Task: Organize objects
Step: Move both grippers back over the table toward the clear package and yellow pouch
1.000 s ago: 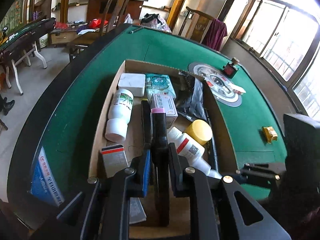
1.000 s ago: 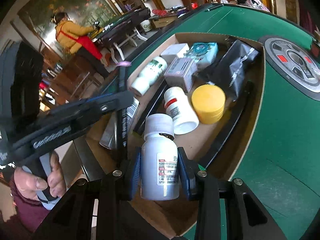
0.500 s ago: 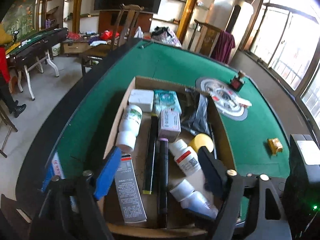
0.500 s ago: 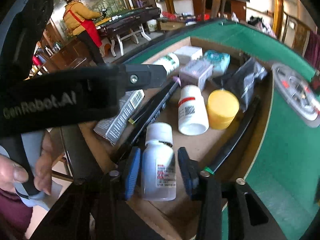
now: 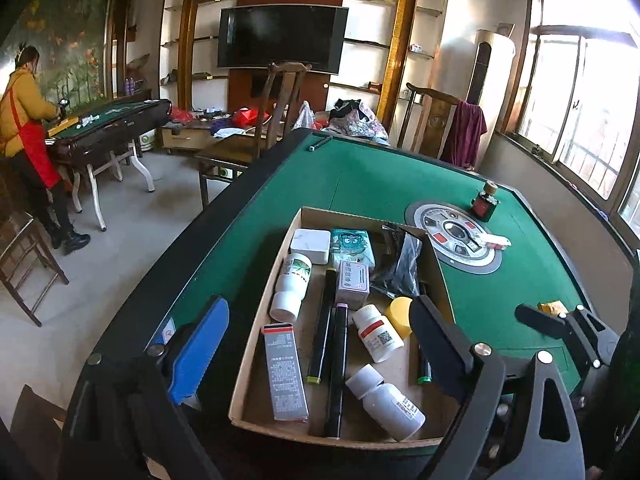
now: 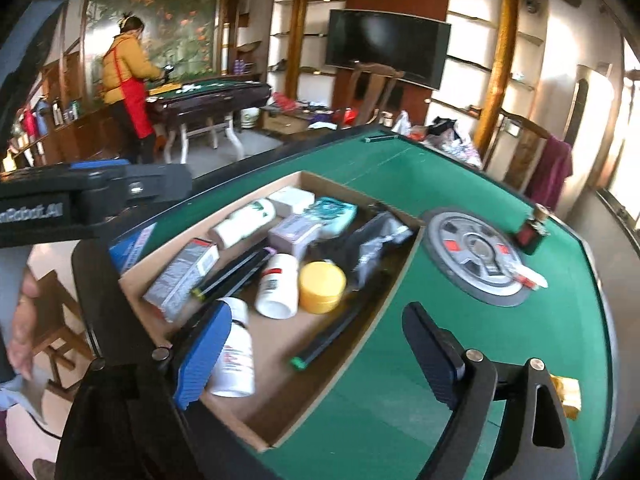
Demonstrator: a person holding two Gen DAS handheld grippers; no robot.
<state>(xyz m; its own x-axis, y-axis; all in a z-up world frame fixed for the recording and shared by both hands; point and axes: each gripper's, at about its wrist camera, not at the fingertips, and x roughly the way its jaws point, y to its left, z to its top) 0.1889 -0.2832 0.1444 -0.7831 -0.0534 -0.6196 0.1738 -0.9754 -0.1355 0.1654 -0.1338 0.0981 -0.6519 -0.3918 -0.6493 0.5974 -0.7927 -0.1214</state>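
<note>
Progress looks nearly complete: your left gripper (image 5: pixel 320 354) and right gripper (image 6: pixel 316 350) both gape wide, empty, above the cardboard box (image 5: pixel 262 322), which already holds the bottles and pens; a gold packet (image 5: pixel 551 307) at three o'clock remains outside.

A shallow cardboard box (image 5: pixel 260 312) sits on the green felt and holds the objects lying flat: 3 white bottles, one with a leaf label (image 5: pixel 291 286), one with a red band (image 5: pixel 378 333) and one at the near wall (image 5: pixel 386 402). Between them lie 2 black pens (image 5: pixel 330 344) side by side, a grey carton (image 5: pixel 285 372) along the left wall and a yellow-lidded jar (image 6: pixel 322 287). At the far end lie a white box (image 5: pixel 310 245), a teal packet (image 5: pixel 352 247), a lilac box (image 5: pixel 353 284) and a black pouch (image 5: pixel 400 264).
</note>
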